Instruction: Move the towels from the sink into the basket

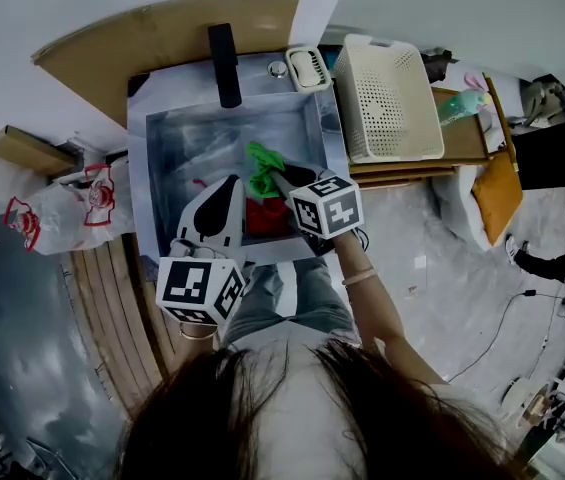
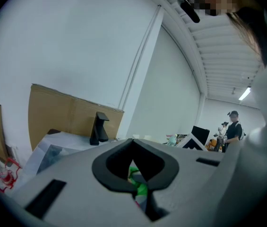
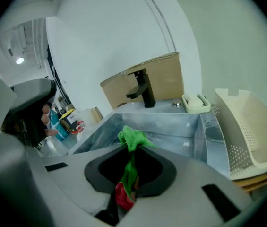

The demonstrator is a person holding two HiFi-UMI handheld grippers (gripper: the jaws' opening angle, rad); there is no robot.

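My right gripper (image 1: 280, 180) is shut on a bright green towel (image 1: 264, 166) and holds it up over the steel sink (image 1: 177, 148). In the right gripper view the green towel (image 3: 133, 137) bunches above the closed tips (image 3: 129, 148) and hangs down between the jaws. A red towel (image 1: 262, 218) lies in the sink under that gripper and shows red (image 3: 124, 195) through the gap. My left gripper (image 1: 230, 183) hovers over the sink's left half, its jaws together with nothing in them (image 2: 133, 141). The cream perforated basket (image 1: 392, 98) stands right of the sink.
A black faucet (image 1: 225, 63) rises at the sink's back edge, with a soap dish (image 1: 307, 66) at the back right corner. Brown cardboard (image 1: 162, 33) leans on the wall behind. A plastic bag (image 1: 62, 208) lies left of the sink. A person (image 2: 232, 126) stands far off.
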